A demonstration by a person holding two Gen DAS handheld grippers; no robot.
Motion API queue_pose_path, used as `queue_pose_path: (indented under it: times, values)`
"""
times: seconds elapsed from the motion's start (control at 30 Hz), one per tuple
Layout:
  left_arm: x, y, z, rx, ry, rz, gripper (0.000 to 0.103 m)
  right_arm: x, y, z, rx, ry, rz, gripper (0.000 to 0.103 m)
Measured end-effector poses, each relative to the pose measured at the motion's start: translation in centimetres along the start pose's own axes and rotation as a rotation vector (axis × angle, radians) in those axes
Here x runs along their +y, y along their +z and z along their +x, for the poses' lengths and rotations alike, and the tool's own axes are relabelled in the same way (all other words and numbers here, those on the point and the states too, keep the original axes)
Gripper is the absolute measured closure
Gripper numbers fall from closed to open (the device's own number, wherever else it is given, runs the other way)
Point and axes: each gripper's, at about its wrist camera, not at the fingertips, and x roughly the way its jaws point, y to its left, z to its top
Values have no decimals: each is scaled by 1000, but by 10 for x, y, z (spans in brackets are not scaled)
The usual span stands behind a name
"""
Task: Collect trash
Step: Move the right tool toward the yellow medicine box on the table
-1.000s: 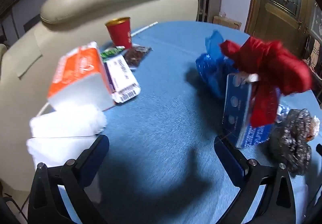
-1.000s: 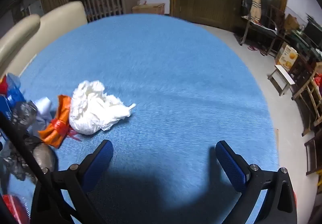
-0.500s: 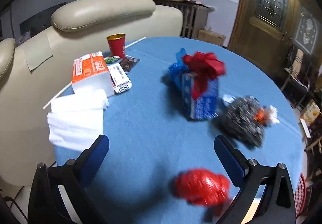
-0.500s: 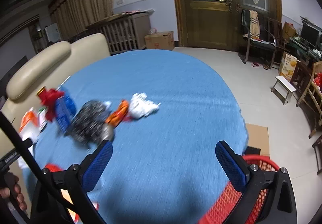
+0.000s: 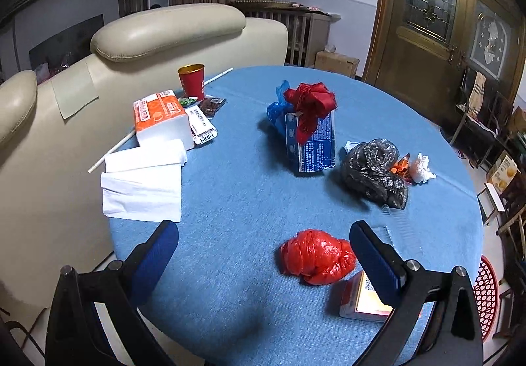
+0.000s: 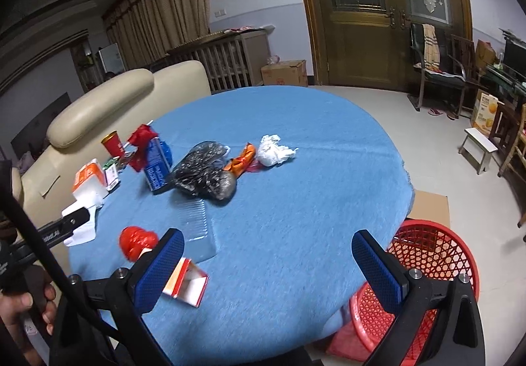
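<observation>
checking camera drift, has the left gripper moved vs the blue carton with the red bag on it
Yes: the left gripper has pulled back from the blue carton, which now sits farther off.

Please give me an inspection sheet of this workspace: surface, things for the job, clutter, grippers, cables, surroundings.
Surface: round table with blue cloth, no spills seen.
Job's things: red bag, black bag, white wad, orange wrapper, open carton, clear tray; red basket on the floor beside the table.
Clutter: tissue pack, napkins, red cup, blue box.
Grippers: left gripper open, empty; right gripper open, empty.
Cables: nothing seen.
Surroundings: sofa, wooden doors, chairs.
</observation>
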Motion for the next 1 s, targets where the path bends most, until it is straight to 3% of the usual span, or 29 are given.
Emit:
queue_pose_path:
  times: [1.0]
  values:
    - [-11,-4,-6,-1,-13,20,0,21,-22,-10,-1,36,-59,0]
